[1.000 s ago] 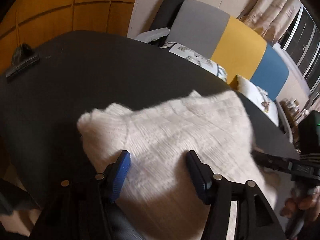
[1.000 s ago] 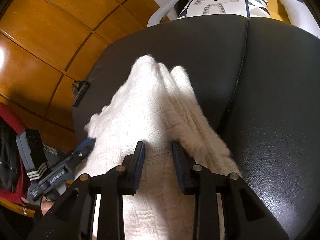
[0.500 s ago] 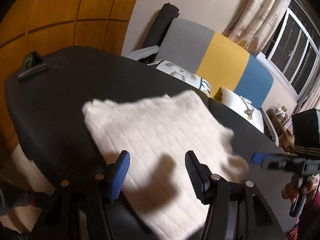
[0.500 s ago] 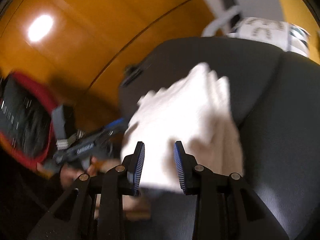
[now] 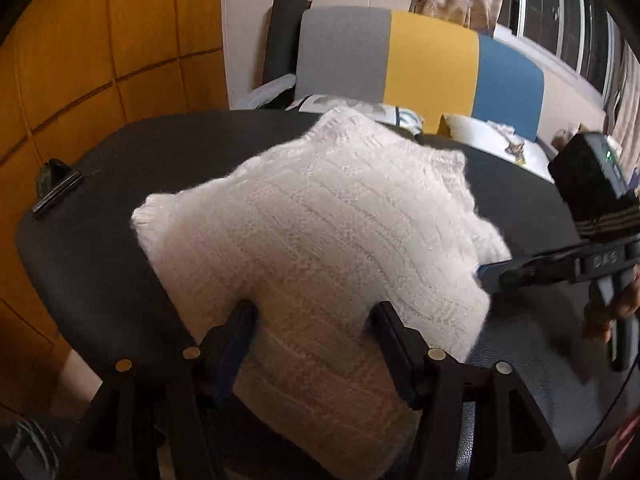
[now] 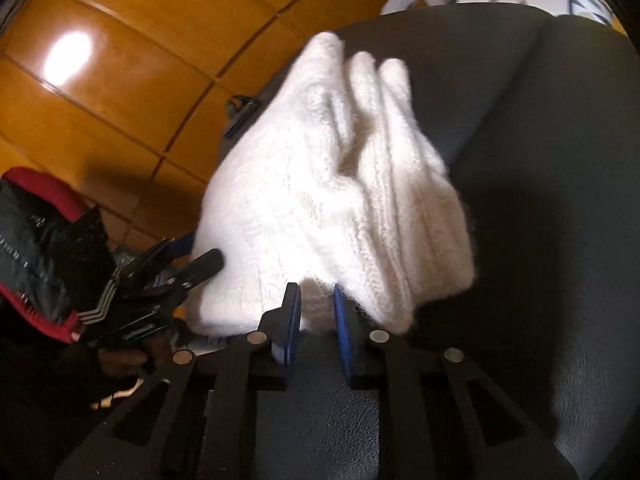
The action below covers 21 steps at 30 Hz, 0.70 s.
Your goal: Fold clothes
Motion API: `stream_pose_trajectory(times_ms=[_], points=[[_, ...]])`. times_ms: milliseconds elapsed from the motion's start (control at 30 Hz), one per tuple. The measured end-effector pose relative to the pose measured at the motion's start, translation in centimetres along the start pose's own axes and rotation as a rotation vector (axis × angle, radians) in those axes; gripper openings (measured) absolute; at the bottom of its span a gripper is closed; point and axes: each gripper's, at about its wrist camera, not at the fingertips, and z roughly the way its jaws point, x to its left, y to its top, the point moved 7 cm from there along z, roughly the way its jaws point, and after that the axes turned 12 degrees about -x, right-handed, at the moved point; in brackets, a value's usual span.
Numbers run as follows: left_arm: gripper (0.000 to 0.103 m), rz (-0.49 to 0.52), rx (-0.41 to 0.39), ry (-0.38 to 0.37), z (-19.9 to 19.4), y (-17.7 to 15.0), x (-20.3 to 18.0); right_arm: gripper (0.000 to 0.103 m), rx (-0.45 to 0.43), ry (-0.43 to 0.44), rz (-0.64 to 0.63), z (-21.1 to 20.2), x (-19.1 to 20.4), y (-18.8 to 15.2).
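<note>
Sweater [image 5: 320, 232] lies in a thick folded bundle on the black table [image 5: 120, 184]. We hold our left gripper [image 5: 312, 344] spread wide over its near edge; our right gripper [image 6: 316, 320], narrowly parted, holds nothing. Snagged knit could drag layers apart.

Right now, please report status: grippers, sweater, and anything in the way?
Left gripper open, over sweater. Right gripper nearly shut at sweater edge; grip unclear. Sweater folded on black table. Black clip far off, nothing blocking.

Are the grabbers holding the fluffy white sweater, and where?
Neither grips it. The left gripper is open over the white sweater's near edge; the right gripper is open at its side edge.
</note>
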Motion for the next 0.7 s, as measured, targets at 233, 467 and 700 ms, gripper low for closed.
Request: stream_pose_trajectory(times_ms=[233, 467, 700], points=[[0.063, -0.064, 0.071, 0.031, 0.4, 0.8, 0.2, 0.025, 0.032, 0.121, -0.136, -2.7, 5.3, 2.3], [0.065, -0.041, -0.023, 0.053, 0.4, 0.2, -0.2, 0.019, 0.119, -0.212, -0.229, 3.2, 0.4, 3.4], [0.069, 0.017, 0.042, 0.013, 0.6, 0.3, 1.7, 0.019, 0.049, -0.243, -0.055, 4.7, 1.2, 3.0]])
